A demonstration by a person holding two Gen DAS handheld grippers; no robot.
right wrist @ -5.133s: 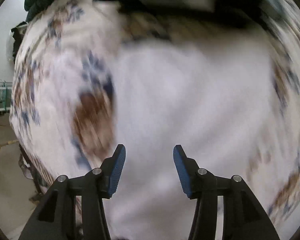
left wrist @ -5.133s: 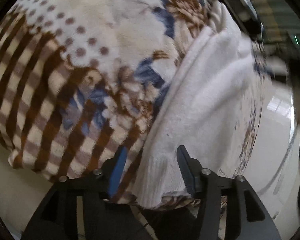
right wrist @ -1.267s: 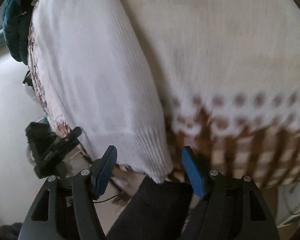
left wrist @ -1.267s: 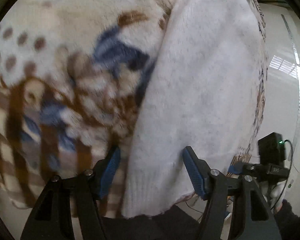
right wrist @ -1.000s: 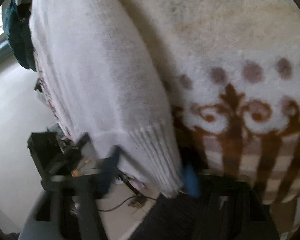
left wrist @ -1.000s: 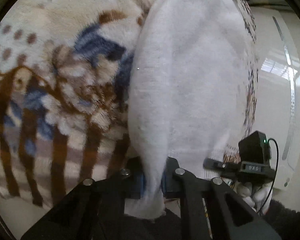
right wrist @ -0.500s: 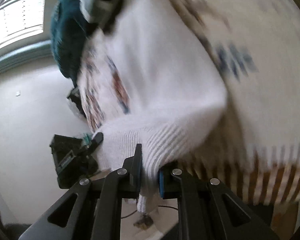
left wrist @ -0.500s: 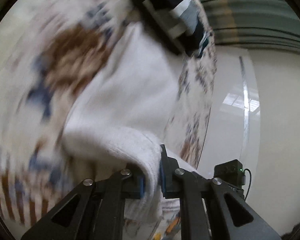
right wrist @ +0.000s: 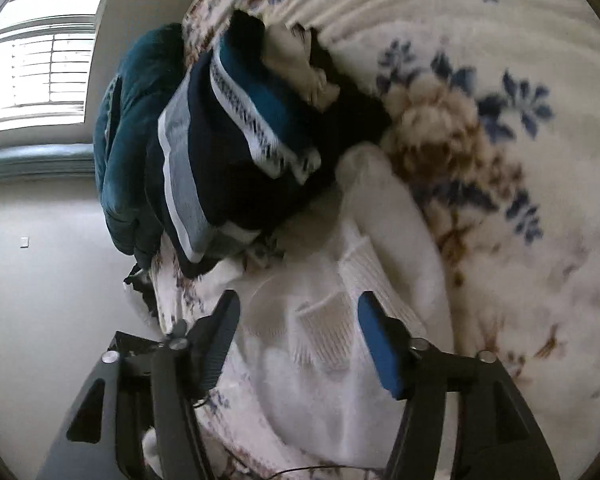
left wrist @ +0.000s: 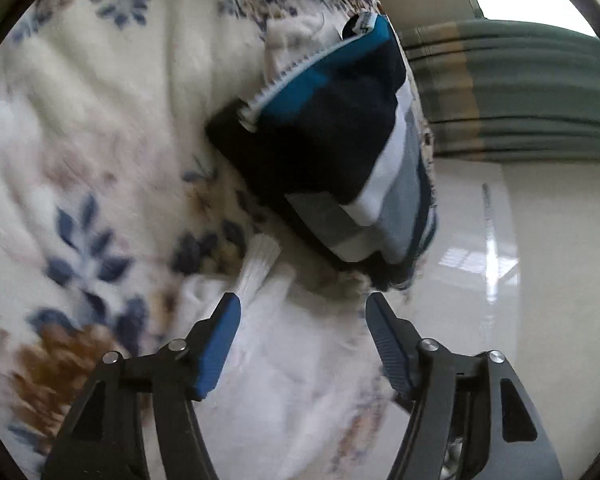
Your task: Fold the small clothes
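Observation:
A white knit sweater (left wrist: 300, 344) lies folded over on the floral blanket (left wrist: 100, 128), its ribbed hem (right wrist: 324, 332) on top. My left gripper (left wrist: 302, 312) is open just above the sweater's folded end. My right gripper (right wrist: 298, 312) is open over the ribbed hem, also holding nothing. The sweater also shows in the right wrist view (right wrist: 380, 240), beside the blanket's brown flower.
A folded navy, teal and white striped garment (left wrist: 340, 152) lies just beyond the sweater, also in the right wrist view (right wrist: 236, 148). A teal velvet item (right wrist: 132, 152) sits behind it. The blanket's edge (left wrist: 428, 208) drops to a shiny pale floor (left wrist: 520, 280).
Both grippers closed on the sweater's hem, carried it forward over the body towards the striped garment, and have now opened and let it go.

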